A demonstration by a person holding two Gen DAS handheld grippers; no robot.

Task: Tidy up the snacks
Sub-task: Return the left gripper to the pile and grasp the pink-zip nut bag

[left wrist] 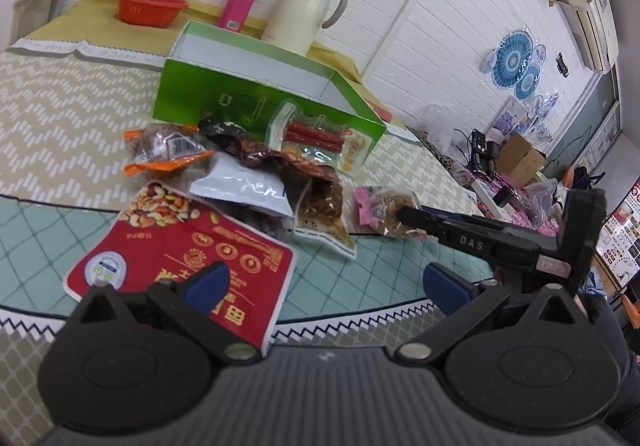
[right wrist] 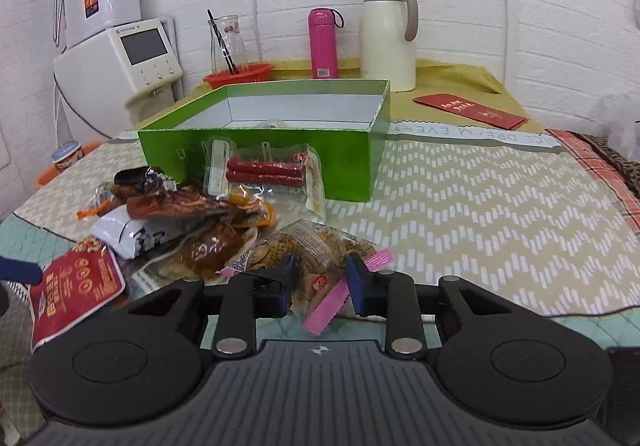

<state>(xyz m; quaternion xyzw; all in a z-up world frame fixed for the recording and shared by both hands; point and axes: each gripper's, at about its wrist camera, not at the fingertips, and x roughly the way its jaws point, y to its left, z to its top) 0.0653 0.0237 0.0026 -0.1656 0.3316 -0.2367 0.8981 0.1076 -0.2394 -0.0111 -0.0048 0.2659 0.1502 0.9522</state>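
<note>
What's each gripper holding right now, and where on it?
Right gripper: pink-edged snack pack, gripped across its near end. Left gripper: nothing, open.

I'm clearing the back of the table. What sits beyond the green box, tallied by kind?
Pink flask: 1
Cream jug: 1
Glass carafe: 1
Red bowl: 1
Red envelope: 1
Total: 5

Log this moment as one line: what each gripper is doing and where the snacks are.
right gripper: jaws closed around pink-edged snack bag | left gripper: open over red nut bag | green box: nearly empty | pile in front
</note>
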